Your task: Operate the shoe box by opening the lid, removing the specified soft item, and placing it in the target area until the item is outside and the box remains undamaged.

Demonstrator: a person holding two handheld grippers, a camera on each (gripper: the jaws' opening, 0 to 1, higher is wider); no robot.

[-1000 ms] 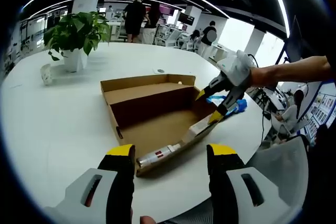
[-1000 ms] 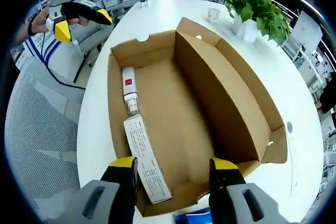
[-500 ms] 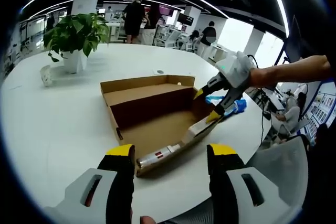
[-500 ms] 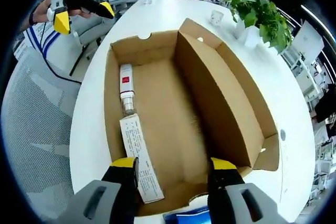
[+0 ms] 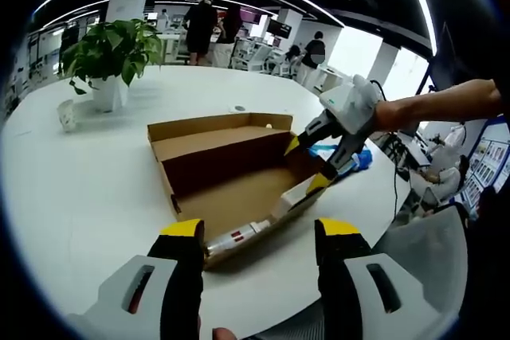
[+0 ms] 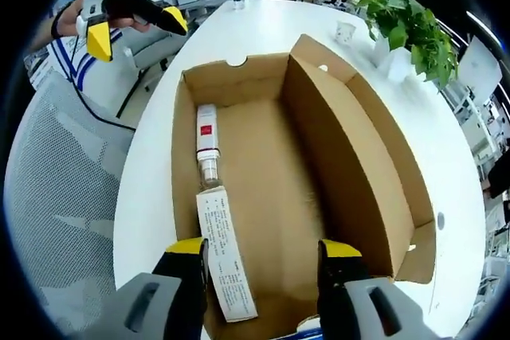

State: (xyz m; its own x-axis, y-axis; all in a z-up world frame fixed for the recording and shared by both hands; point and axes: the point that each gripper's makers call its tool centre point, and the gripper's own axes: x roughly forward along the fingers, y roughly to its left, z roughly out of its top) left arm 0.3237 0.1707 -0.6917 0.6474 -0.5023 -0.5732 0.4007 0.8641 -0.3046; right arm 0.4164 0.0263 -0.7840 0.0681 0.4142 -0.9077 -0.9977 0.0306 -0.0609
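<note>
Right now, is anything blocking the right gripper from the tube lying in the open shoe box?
Nothing visible. The lid is folded back, and the tube lies exposed along the box's side wall, ahead of the right gripper's open jaws.

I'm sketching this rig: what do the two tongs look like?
Both tongs match: the left tongs and right tongs have black jaws with yellow tips on light grey housings. Seen from the left gripper view, the right tongs carry a white body.
</note>
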